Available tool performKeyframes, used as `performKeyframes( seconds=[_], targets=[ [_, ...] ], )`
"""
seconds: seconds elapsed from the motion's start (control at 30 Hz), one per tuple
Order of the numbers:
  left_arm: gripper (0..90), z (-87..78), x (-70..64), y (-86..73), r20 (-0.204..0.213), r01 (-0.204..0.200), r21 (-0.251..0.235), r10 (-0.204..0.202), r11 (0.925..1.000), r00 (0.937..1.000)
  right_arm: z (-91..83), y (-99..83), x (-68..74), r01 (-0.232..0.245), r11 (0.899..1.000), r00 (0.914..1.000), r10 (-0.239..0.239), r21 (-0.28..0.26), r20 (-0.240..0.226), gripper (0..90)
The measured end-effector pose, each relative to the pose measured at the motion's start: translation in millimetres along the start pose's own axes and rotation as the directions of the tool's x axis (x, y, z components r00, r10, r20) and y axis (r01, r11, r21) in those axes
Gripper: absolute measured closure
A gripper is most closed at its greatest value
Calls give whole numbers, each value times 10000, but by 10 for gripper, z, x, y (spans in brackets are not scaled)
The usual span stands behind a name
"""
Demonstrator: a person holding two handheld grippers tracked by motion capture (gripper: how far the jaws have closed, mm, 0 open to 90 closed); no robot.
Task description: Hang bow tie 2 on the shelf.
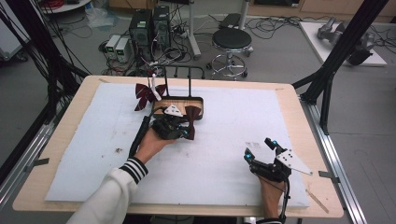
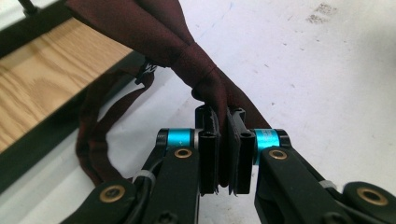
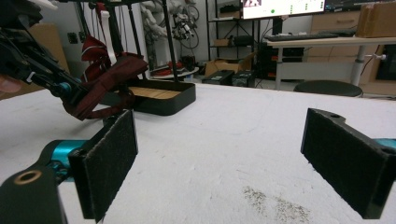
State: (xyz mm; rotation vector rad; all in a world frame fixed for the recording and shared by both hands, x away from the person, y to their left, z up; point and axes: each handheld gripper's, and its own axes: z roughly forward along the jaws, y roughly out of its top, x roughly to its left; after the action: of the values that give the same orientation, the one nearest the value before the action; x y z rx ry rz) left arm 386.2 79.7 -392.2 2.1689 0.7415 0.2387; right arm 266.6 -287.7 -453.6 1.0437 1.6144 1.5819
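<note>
just left of the stand [image 1: 178,100], a second bow tie [image 1: 145,94] hangs from a white clip [image 1: 155,87] up off the mat [image 1: 224,140]. the left gripper [image 1: 176,127] sits at the stand's front edge, its jaws pinched together on the bow tie [image 2: 205,84], gripping one wing just past the centre knot, as the left gripper view shows. the tie's strap [image 2: 93,135] loops down beside the stand's wooden base [image 2: 51,88] and drags on the mat.

to do this step well, i judge the hold should stay near the knot so the tie doesn't fold, and the lift should go slowly so the strap clears the base rim before the tie reaches the stand's rail.

well right of the stand, the right gripper [image 1: 261,151] rests on the mat with jaws wide apart, holding nothing.

hard to make out: the strap's clasp is partly hidden behind the fabric, the top rail is cut off in the gripper views, and in the high view the left gripper covers much of the tie.
</note>
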Motion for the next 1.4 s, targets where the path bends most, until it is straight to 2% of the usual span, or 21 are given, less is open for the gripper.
performKeyframes(
  seconds=[0.07,0.17,0.7,1.13,1.4],
  targets=[
    [844,-28,9,-3,-41,-89,-114,88,9999,10000,1,1,1,-2,10000,10000,2,-1,12,102],
    [844,-69,21,-8,138,-15,-248,18,9997,9999,1,1,1,58,10000,10000,-58,11,27,102],
    [846,-322,87,57,-79,-445,-1122,438,9927,9990,3,1,2,45,10000,10000,-45,18,47,102],
    [846,-533,135,231,-412,-923,-1868,861,9781,9954,2,1,0,50,10000,10000,-50,16,45,102],
    [846,-696,184,382,-773,-1020,-2332,861,9671,9933,2,1,0,22,10000,10000,-22,11,23,102]
  ],
)
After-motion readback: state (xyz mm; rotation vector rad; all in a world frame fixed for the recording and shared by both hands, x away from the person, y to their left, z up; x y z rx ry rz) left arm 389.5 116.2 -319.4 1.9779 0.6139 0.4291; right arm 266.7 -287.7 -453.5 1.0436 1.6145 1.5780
